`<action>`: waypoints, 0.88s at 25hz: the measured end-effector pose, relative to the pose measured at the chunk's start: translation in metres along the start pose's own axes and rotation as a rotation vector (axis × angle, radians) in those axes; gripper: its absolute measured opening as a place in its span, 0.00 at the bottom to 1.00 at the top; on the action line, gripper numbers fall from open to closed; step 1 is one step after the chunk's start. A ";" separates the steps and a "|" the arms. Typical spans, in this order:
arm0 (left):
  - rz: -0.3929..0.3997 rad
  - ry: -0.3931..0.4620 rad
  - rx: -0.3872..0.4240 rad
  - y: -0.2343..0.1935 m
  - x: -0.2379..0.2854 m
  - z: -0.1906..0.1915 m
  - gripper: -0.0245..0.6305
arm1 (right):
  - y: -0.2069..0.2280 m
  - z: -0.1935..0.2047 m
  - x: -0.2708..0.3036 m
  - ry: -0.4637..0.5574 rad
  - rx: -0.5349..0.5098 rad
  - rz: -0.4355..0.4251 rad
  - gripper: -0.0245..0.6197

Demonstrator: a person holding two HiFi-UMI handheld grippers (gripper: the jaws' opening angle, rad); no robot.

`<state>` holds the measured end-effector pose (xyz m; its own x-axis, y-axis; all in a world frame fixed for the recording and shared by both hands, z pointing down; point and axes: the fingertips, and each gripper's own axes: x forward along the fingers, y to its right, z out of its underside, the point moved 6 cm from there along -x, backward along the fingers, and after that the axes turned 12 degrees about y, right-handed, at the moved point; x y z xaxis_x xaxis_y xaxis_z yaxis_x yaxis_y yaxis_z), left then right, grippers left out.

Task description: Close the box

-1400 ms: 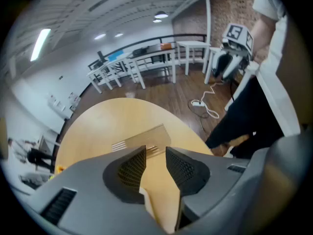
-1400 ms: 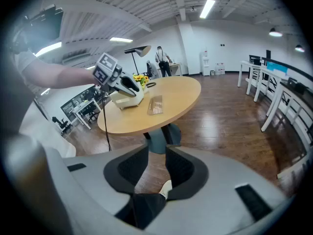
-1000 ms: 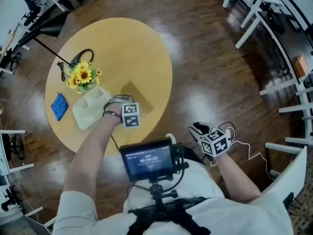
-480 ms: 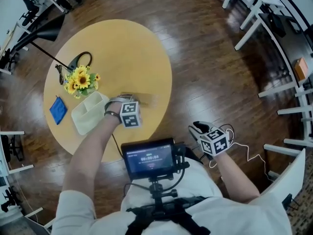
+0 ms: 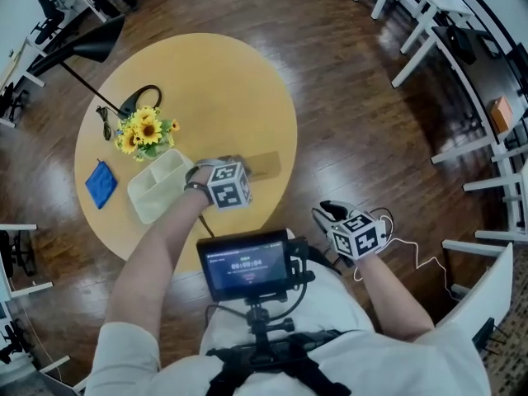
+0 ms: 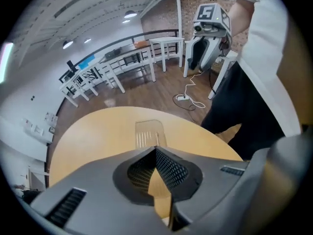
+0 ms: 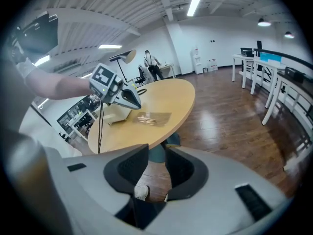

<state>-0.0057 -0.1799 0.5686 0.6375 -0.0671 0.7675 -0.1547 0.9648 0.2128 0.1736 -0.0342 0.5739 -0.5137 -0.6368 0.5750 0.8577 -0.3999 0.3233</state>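
Observation:
A pale open box (image 5: 161, 186) sits on the round yellow table (image 5: 206, 64). Its clear ribbed lid (image 5: 266, 165) lies flat to the right of it, near the table's edge. My left gripper (image 5: 235, 167) hovers between box and lid, pointing at the lid. In the left gripper view the jaws (image 6: 156, 150) are shut with nothing between them, and the lid (image 6: 149, 132) lies just beyond the tips. My right gripper (image 5: 327, 214) hangs off the table by my hip. Its jaws (image 7: 156, 153) stand open over the floor, looking at the left gripper (image 7: 131, 98), lid (image 7: 154, 117) and box (image 7: 115, 114).
A bunch of sunflowers (image 5: 144, 130) stands behind the box, with a blue cloth (image 5: 101, 184) to its left and a black cord (image 5: 136, 99) farther back. A screen (image 5: 247, 264) is mounted on my chest. White desks (image 5: 412, 23) line the far right over dark wood floor.
The left gripper has drifted slightly right. The lid, first an angled shape close by the gripper, now lies flat farther right near the table edge. The right gripper has barely moved.

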 end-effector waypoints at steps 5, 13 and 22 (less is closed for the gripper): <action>0.064 -0.078 -0.107 0.004 0.027 0.022 0.20 | -0.010 0.016 -0.009 -0.021 0.042 0.021 0.22; 0.098 -0.118 -0.177 0.003 0.056 0.044 0.05 | 0.006 0.031 -0.024 -0.013 0.096 0.073 0.22; 0.018 -0.019 -0.247 -0.017 0.034 -0.003 0.04 | 0.017 0.035 -0.031 0.000 0.096 0.064 0.22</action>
<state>0.0206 -0.1975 0.5894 0.6216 -0.0517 0.7816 0.0251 0.9986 0.0461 0.2049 0.0018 0.5877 -0.4575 -0.6593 0.5967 0.8872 -0.2934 0.3562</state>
